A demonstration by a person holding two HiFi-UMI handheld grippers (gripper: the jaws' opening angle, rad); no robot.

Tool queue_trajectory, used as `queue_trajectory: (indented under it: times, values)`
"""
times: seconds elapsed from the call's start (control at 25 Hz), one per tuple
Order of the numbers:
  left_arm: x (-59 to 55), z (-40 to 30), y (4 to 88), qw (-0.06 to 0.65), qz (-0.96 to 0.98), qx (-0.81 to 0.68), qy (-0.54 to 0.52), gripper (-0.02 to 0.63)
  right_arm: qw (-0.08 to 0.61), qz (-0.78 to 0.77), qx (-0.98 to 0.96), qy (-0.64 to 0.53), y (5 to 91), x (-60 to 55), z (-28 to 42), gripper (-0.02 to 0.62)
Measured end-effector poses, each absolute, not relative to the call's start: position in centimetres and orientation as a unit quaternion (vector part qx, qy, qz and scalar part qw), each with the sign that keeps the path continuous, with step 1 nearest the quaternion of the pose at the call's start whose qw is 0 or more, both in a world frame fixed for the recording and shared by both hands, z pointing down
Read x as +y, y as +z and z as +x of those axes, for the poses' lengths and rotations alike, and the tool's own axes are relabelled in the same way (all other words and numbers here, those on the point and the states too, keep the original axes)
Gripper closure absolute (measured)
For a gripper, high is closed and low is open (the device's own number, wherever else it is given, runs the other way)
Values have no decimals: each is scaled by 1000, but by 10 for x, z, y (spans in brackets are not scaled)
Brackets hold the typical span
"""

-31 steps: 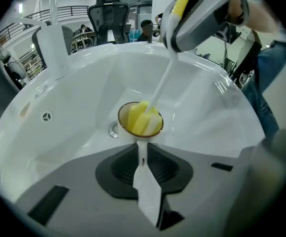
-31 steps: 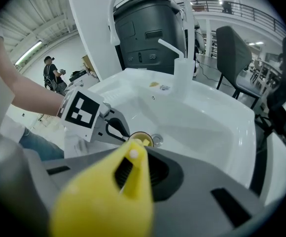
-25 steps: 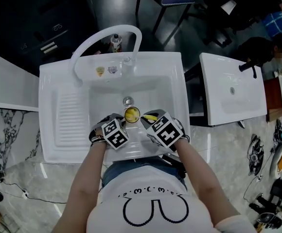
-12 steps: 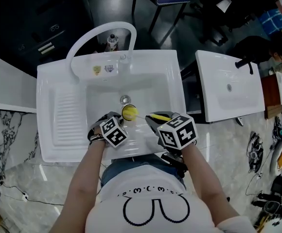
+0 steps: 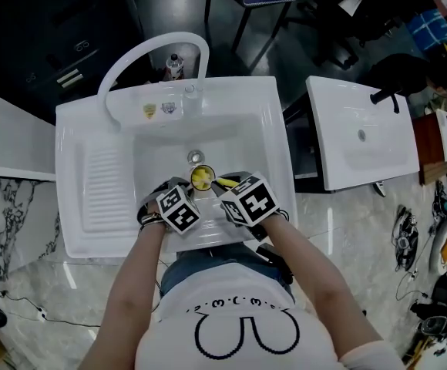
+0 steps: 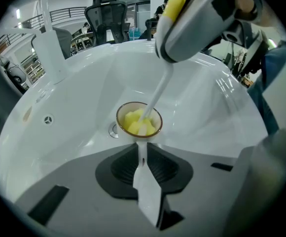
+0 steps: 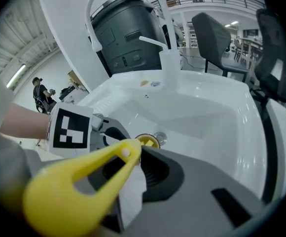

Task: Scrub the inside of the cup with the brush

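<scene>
Your cup (image 6: 133,103) is small, brown-rimmed and yellow inside. It stands upright in the white sink (image 5: 277,129), just beside the drain (image 5: 195,158). Your brush (image 6: 158,90), with a yellow handle and thin white stem, slants down into it, and the yellow sponge head (image 6: 134,121) sits inside the cup.

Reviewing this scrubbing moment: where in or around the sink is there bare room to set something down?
Free: the ribbed drainboard, between the sink's left rim and the basin, and the basin floor between the faucet and the drain. Crowded: the near basin edge, where the left gripper holds the cup and the right gripper holds the brush in it.
</scene>
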State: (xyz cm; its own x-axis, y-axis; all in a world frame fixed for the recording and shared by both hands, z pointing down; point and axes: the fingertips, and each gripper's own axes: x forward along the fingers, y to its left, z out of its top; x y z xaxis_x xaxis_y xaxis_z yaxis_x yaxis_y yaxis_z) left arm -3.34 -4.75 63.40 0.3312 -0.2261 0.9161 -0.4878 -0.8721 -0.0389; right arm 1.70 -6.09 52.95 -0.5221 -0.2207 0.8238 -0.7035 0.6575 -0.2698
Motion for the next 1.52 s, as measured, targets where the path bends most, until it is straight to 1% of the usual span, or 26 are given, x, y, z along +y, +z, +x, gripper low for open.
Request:
queue_trajectory:
  times: [0.2, 0.56, 0.68, 0.88, 1.12, 1.32, 1.52]
  values:
    - [-46, -33, 634, 117, 807, -219, 535, 540, 394, 292, -820, 294, 523, -63, 18, 548]
    - [-46, -33, 635, 116, 809, -215, 535, 540, 346, 340, -822, 299, 492, -66, 42, 551]
    - [-47, -34, 635, 117, 809, -216, 534, 540, 351, 341, -823, 287, 498, -68, 36, 551]
    - [-47, -34, 634, 119, 810, -216, 532, 540, 380, 321, -832, 245, 522, -72, 17, 551]
    - [-48, -37, 635, 124, 808, -219, 532, 540, 379, 313, -840, 230, 523, -80, 6, 552]
    - [-45, -36, 636, 113, 810, -210, 536, 540, 383, 303, -847, 212, 507, -75, 13, 552]
    - [-45, -37, 636, 106, 811, -206, 537, 540, 365, 311, -851, 213, 484, -74, 35, 549]
